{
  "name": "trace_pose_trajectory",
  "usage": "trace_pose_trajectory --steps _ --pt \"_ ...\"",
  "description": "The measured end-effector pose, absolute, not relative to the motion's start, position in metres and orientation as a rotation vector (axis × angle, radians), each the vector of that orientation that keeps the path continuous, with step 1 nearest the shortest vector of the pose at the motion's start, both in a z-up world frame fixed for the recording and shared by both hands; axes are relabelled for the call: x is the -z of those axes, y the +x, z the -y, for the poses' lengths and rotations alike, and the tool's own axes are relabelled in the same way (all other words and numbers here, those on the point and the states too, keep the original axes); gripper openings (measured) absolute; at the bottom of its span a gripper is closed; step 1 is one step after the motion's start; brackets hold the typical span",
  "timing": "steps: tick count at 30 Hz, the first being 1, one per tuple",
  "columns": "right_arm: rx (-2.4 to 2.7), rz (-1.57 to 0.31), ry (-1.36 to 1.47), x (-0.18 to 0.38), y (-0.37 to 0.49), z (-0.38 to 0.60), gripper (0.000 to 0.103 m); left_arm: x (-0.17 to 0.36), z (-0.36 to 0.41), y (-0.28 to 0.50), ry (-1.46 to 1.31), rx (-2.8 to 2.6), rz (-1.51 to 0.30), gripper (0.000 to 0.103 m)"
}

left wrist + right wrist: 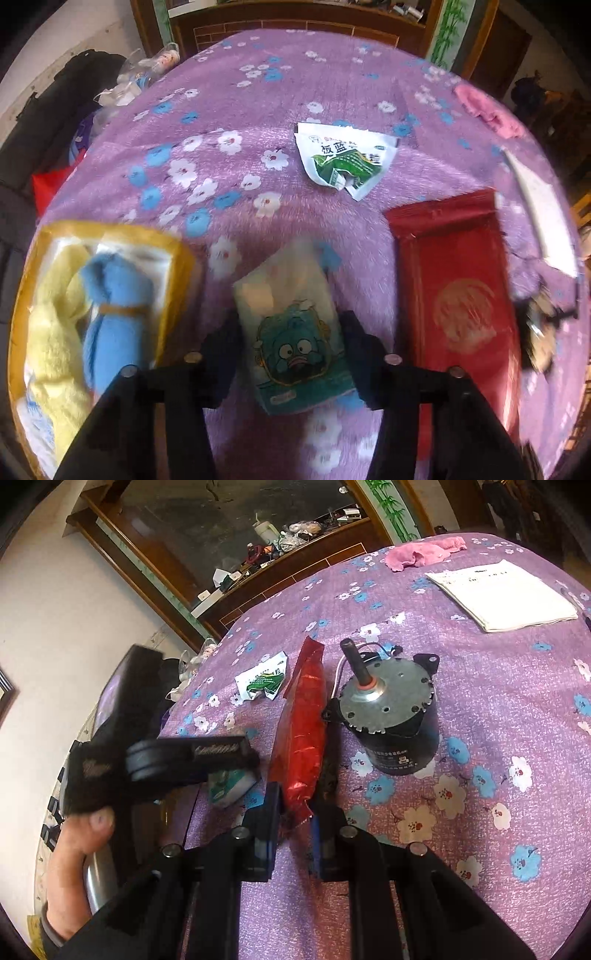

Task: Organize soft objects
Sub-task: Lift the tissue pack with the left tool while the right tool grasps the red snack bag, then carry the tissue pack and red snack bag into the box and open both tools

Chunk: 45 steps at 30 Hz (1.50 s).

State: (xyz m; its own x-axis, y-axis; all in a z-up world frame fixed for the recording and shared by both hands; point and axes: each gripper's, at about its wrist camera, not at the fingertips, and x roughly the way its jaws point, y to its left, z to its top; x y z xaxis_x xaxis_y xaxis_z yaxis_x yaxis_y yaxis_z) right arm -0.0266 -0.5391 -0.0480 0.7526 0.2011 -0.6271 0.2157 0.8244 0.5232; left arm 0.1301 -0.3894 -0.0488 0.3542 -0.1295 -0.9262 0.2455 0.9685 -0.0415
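Observation:
My left gripper is shut on a tissue pack printed with a teal cartoon face, held over the purple flowered blanket. A yellow-rimmed box at the left holds a yellow towel and a rolled blue cloth. My right gripper is shut on the near end of a red foil pouch, which also shows in the left wrist view. The left gripper and tissue pack appear blurred at the left of the right wrist view. A pink cloth lies far back.
A grey electric motor stands right of the red pouch. A torn green and white sachet lies behind it. A white booklet lies at the back right. A wooden cabinet with clutter stands beyond the blanket's edge.

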Motion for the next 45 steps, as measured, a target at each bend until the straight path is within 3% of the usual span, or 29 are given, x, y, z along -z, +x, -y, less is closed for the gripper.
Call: trace_pose_trajectory --steps 7,14,17,19,21,24,25,31,35,36,40,45 --pt "-0.038 -0.708 0.583 0.041 -0.045 0.532 0.014 0.022 0.333 0.064 -0.136 0.420 -1.169 0.044" --pt "-0.167 -0.780 0.514 0.040 -0.122 0.522 0.014 0.023 0.309 0.000 -0.163 0.500 -1.137 0.044" --pt "-0.143 -0.831 0.460 0.044 -0.129 0.525 0.020 0.018 0.313 -0.005 -0.149 0.524 -1.124 0.044" --pt "-0.105 -0.850 0.478 0.047 -0.123 0.533 0.038 0.017 0.315 -0.005 -0.173 0.549 -1.131 0.045" --pt "-0.074 -0.824 0.485 0.045 -0.118 0.541 0.049 0.019 0.316 -0.004 -0.185 0.562 -1.135 0.045" --pt "0.028 -0.814 0.393 0.037 -0.102 0.544 0.052 0.010 0.308 -0.010 -0.204 0.578 -1.118 0.045" --pt "0.033 -0.813 0.359 0.034 -0.095 0.542 0.059 0.008 0.304 -0.012 -0.218 0.585 -1.108 0.045" --pt "-0.079 -0.931 0.286 0.046 -0.052 0.506 0.074 -0.013 0.284 -0.019 -0.257 0.593 -1.063 0.045" --pt "0.019 -0.947 0.193 0.052 -0.046 0.485 0.074 -0.030 0.252 -0.023 -0.292 0.570 -1.017 0.045" --pt "0.049 -0.952 0.165 0.055 -0.047 0.483 0.064 -0.032 0.247 -0.021 -0.293 0.556 -1.013 0.045" --pt "0.072 -0.924 0.176 0.054 -0.059 0.487 0.045 -0.038 0.215 -0.017 -0.284 0.479 -1.000 0.045" --pt "-0.012 -0.818 0.311 0.024 -0.075 0.491 0.042 -0.043 0.183 -0.013 -0.281 0.411 -0.976 0.045"
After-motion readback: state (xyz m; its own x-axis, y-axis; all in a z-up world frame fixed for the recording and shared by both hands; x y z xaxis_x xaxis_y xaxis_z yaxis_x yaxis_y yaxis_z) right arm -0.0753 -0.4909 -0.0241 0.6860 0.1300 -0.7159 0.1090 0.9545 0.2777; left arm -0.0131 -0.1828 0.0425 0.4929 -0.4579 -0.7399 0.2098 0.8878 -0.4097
